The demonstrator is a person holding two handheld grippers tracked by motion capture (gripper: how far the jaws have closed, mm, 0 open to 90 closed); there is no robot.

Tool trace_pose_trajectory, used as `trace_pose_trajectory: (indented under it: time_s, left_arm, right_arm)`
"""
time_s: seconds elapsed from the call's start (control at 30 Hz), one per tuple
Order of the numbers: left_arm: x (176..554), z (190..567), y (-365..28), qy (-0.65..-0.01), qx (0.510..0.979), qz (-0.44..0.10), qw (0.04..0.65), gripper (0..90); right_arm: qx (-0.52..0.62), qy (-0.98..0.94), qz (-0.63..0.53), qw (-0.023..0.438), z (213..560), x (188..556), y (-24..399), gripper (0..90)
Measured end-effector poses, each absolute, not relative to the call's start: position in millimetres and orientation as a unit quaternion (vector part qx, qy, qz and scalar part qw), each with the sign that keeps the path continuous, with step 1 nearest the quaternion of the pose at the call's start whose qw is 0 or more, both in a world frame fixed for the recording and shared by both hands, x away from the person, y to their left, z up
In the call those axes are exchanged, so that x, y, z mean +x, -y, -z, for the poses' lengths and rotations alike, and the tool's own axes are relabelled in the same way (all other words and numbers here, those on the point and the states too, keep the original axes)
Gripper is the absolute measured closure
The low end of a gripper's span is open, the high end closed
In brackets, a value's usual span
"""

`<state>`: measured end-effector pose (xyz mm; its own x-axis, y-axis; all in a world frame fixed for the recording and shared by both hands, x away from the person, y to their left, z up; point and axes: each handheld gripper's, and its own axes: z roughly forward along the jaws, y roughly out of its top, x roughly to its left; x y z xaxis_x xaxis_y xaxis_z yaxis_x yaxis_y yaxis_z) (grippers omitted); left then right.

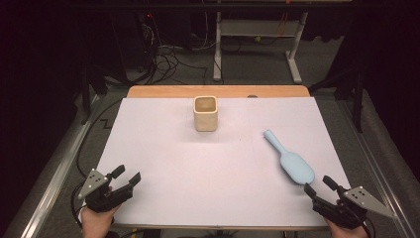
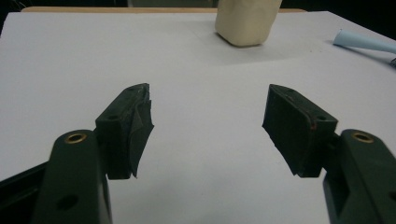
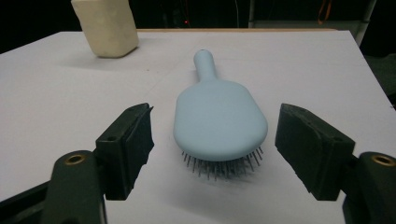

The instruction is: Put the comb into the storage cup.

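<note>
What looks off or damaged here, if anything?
The left gripper has a torn-looking pad: its black facing is wrinkled and peeling at the edge. The hairbrush lies bristles down, back up. The cup stands upright; no spills.

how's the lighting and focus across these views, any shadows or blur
High view: white table sheet evenly lit, surroundings dark. Left gripper view: cream cup casts a soft shadow, slightly soft focus. Right gripper view: blue hairbrush sharp, faint shadow under its bristles, between the open right gripper.
</note>
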<state>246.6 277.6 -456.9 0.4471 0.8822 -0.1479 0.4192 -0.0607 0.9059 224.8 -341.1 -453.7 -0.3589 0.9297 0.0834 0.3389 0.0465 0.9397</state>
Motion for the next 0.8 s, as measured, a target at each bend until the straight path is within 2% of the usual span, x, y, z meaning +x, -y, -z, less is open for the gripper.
trace_pose_trajectory:
  time_s: [0.8]
  left_arm:
    - [247.4,457.6,-275.7,-0.469,0.695,-0.231,0.493,33.7]
  right_arm:
    - [0.480,-0.661,-0.490,0.303,454.2,228.4,337.9,28.9]
